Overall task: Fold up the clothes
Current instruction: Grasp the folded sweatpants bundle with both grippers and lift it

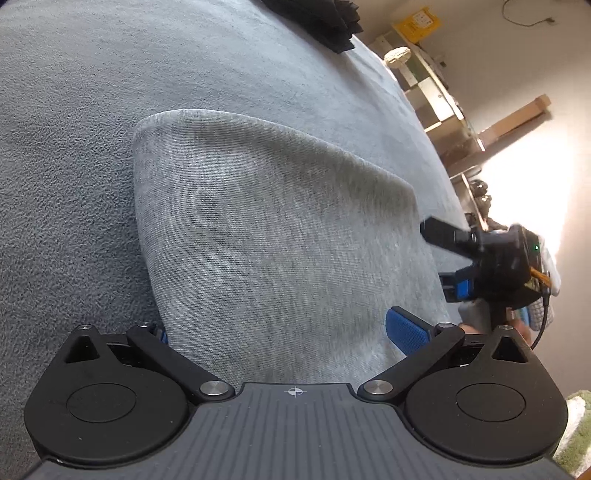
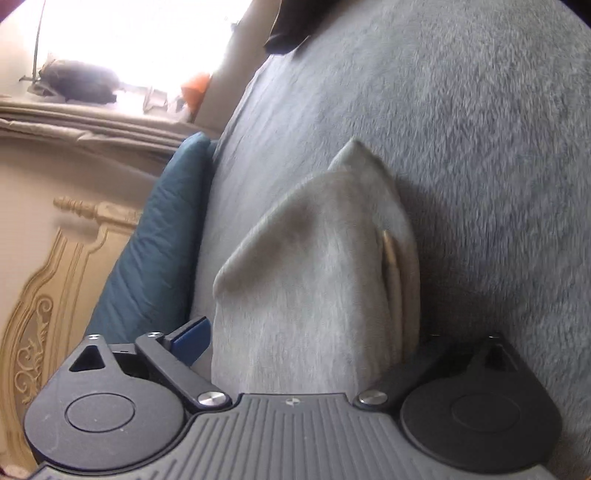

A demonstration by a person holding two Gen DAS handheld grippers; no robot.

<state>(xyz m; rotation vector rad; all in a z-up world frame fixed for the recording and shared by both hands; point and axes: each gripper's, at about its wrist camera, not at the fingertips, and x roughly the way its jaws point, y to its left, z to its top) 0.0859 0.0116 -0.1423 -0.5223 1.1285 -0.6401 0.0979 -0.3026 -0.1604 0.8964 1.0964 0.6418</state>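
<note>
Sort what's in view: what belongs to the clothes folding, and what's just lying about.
Belongs to the job:
light grey garment
left gripper, open
right gripper, open
grey blanket it lies on

Just lying about:
black cloth
teal cushion
yellow box
shelf unit

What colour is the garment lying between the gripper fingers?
Light heather grey garment, seen best in the left wrist view.

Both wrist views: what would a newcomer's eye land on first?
The light grey knit garment lying on the blue-grey fleece bedcover, spread between the open left gripper. The right gripper sits at its far edge, open; a teal cushion stands beside the bed.
</note>
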